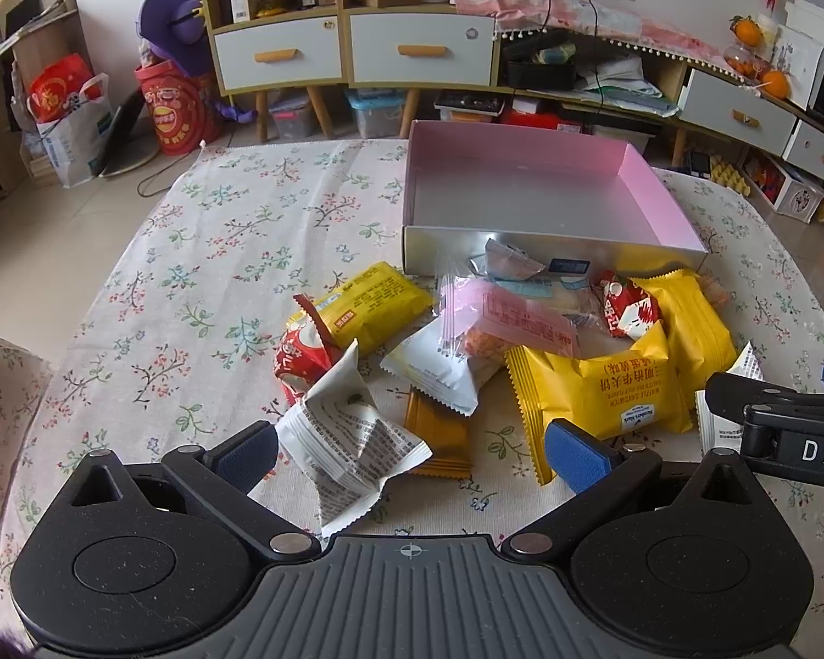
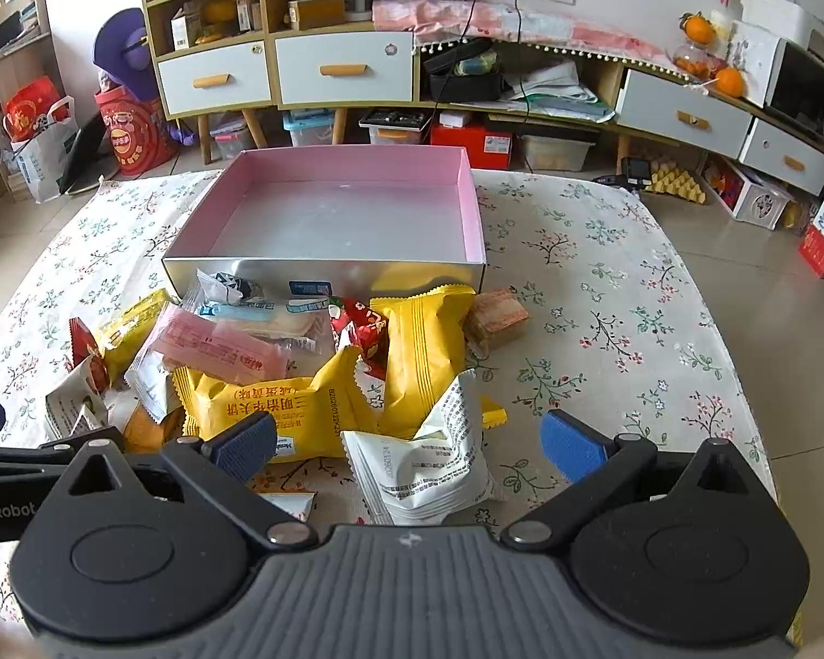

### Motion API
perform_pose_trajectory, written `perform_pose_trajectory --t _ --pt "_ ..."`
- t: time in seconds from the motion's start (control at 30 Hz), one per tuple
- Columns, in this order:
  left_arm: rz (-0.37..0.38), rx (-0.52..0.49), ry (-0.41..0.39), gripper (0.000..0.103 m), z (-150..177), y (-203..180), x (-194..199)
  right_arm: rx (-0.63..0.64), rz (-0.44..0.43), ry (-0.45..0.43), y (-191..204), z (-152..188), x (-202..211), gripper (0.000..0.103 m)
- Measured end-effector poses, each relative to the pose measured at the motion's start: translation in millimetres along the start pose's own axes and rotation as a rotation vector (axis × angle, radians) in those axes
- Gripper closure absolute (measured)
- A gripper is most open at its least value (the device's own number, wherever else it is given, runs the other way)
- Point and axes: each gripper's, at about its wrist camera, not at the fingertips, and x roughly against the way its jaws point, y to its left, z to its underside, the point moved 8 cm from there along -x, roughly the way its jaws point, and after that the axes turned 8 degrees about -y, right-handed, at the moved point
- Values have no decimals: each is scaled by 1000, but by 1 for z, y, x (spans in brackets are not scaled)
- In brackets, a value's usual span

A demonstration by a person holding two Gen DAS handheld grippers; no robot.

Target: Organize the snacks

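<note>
A pile of wrapped snacks lies on the floral tablecloth in front of an empty pink-lined box (image 1: 527, 186) (image 2: 346, 208). The pile holds yellow packets (image 1: 604, 390) (image 2: 280, 406), red packets (image 1: 629, 310), a pink packet (image 1: 511, 324) and white packets. My left gripper (image 1: 412, 453) is open, with a crumpled white packet (image 1: 346, 445) lying between its fingers, near the left pad. My right gripper (image 2: 409, 445) is open around another white packet (image 2: 434, 461) on the cloth. Neither packet is pinched.
The table is covered by a floral cloth (image 1: 220, 252) (image 2: 604, 302). A brown wafer pack (image 2: 497, 321) lies right of the pile. The right gripper's body (image 1: 785, 428) shows at the right edge of the left wrist view. Cabinets and floor clutter stand beyond the table.
</note>
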Motion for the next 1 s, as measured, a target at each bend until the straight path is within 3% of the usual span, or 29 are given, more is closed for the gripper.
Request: perform_pose_trajectory --t 1.0 --pt "-29 19 2 0 -2 12 -4 -8 8 11 2 1 -4 0"
